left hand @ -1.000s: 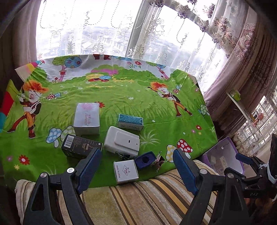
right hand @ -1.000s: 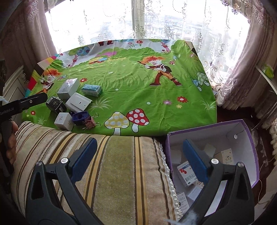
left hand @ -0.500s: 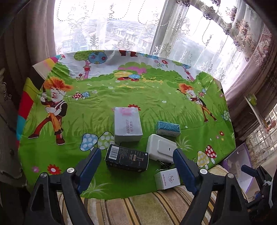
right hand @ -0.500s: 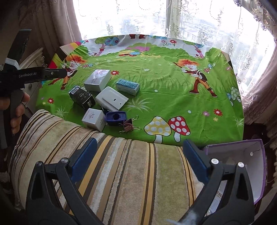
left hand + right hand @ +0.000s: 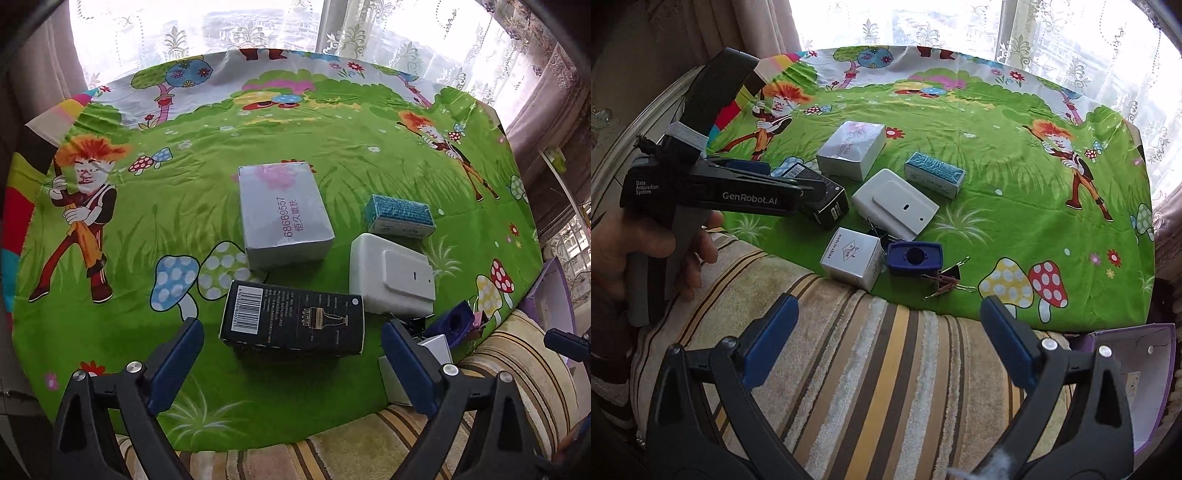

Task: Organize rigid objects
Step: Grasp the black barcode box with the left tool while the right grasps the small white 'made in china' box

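Your left gripper [image 5: 291, 354], jaws just widened and empty, straddles the black box [image 5: 293, 319]; watch you don't clip the small silver box [image 5: 437, 347] beside it.

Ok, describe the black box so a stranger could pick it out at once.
On the green cartoon tablecloth, find the cluster of small boxes near the striped cushion. The black box lies flat at the cluster's left, in front of the silver box. It alone is black, with a white barcode label.

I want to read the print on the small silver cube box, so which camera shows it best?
The right wrist view: the small silver cube box sits whole and unobstructed, its printed top facing the camera. In the left wrist view, only a sliver shows behind that gripper's finger.
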`<control>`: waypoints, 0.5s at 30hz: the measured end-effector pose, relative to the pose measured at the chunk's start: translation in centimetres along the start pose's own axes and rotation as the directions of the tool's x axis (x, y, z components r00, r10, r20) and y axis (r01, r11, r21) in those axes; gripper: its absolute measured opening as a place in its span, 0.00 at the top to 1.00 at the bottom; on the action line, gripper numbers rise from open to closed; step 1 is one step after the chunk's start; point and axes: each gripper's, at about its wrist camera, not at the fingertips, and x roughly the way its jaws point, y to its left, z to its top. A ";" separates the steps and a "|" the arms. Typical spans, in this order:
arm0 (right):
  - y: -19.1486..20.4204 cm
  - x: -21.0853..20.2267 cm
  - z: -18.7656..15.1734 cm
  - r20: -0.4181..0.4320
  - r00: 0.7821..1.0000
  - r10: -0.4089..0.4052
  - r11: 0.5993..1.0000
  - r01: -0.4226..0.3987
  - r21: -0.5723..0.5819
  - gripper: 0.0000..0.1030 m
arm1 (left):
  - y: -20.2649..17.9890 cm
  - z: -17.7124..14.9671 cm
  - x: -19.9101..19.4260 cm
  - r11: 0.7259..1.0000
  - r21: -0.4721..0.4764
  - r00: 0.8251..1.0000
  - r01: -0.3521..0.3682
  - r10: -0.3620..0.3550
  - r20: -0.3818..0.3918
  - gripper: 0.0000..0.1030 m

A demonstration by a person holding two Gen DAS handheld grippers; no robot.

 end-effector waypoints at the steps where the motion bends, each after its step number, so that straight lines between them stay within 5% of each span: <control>1: 0.1 0.4 0.2 -0.009 1.000 0.004 1.000 -0.004 0.005 0.03 | 0.0 0.0 0.3 1.000 0.005 1.000 -0.007 0.007 -0.008 0.05; 15: 2.2 4.7 2.4 -0.095 0.995 0.006 1.000 -0.003 0.028 0.03 | 0.2 0.2 1.8 0.999 0.029 0.999 0.015 -0.014 -0.037 0.01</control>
